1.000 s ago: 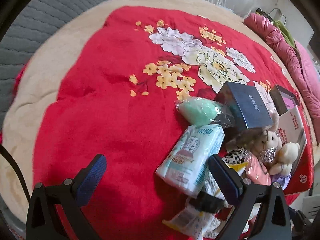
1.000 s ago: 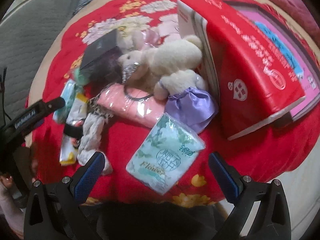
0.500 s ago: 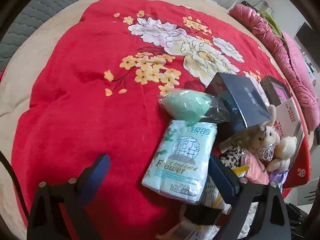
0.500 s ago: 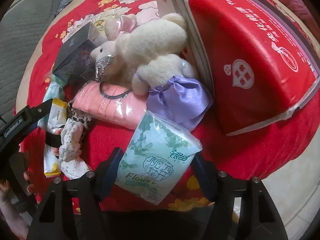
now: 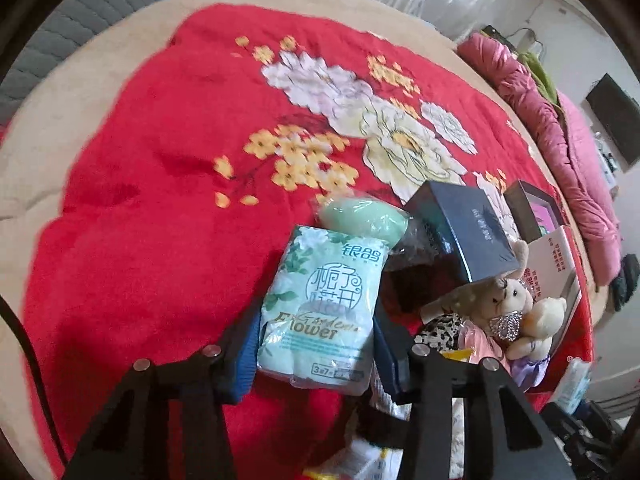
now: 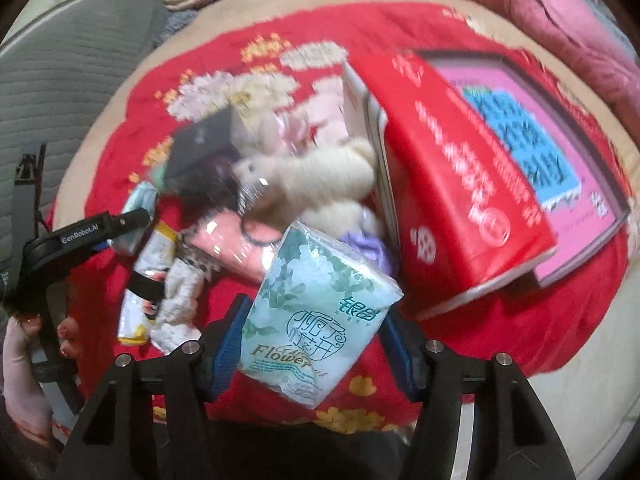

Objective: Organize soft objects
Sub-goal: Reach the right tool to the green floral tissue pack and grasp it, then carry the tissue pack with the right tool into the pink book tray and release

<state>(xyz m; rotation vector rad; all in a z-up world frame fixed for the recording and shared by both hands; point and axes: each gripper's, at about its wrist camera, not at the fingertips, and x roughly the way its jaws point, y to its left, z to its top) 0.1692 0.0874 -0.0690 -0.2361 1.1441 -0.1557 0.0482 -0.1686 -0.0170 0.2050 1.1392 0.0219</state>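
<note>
My left gripper [image 5: 316, 344] is shut on a pale green tissue pack [image 5: 324, 304] marked "Flower", over the red floral blanket [image 5: 152, 200]. My right gripper [image 6: 316, 340] is shut on a second, like tissue pack [image 6: 316, 316] and holds it lifted above the blanket's front edge. A cream plush bunny and bear [image 5: 516, 312] lie among a pink packet [image 6: 236, 248], purple satin cloth [image 6: 368, 244], leopard and white scrunchies [image 6: 176, 292] and a mint sponge in plastic [image 5: 364, 216]. The left gripper also shows in the right wrist view [image 6: 80, 236].
A dark blue box [image 5: 464, 224] leans over the pile. A big red carton [image 6: 460, 176] lies on a pink-lidded box [image 6: 560, 160] at the right. Pink quilts [image 5: 560, 120] line the far right. Snack packets [image 6: 148, 280] lie at the front.
Both grippers closed in from wide open onto their tissue packs. The right one has lifted its pack and pulled back; the left one moved forward onto its pack.
</note>
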